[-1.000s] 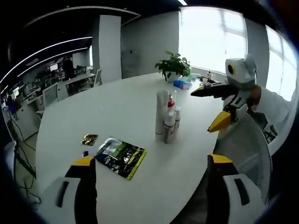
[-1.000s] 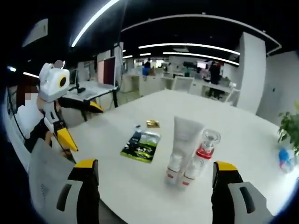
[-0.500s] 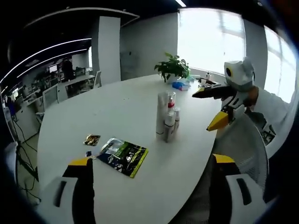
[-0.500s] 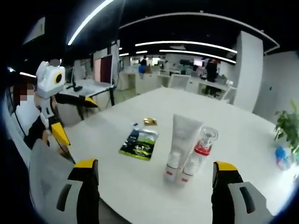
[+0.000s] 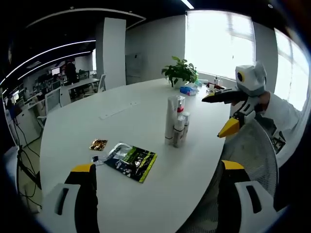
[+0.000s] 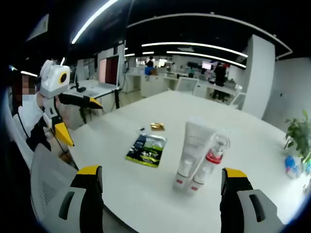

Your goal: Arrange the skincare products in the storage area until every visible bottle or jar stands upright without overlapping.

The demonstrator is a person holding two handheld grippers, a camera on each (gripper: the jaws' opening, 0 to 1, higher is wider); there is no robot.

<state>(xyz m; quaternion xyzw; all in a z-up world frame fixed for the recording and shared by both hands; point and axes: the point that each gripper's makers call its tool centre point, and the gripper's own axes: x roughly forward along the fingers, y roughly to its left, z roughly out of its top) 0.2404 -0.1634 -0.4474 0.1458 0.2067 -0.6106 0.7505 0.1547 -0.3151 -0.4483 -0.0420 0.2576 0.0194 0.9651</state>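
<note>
Several skincare products (image 5: 176, 121) stand upright in a tight cluster on the white round table (image 5: 121, 109): a tall white tube (image 6: 194, 145), a clear bottle with a red collar (image 6: 214, 151) and small white bottles (image 5: 179, 132). My left gripper (image 5: 157, 167) is open, well short of them near the table's edge. My right gripper (image 6: 161, 171) is open too, with the cluster ahead between its jaws but farther away. Each gripper is seen from the other's view, the right gripper (image 5: 222, 111) and the left gripper (image 6: 80, 121), both open and held off the table.
A green sachet (image 5: 131, 160) and a small gold packet (image 5: 98, 144) lie flat on the table. A potted plant (image 5: 181, 70) and a blue item (image 5: 188, 89) stand at the far edge. A grey mesh chair (image 5: 252, 150) is by the table edge. A person holds the grippers.
Both views have shifted slightly with the hands. The products and packets on the table have not moved, and both grippers stay open.
</note>
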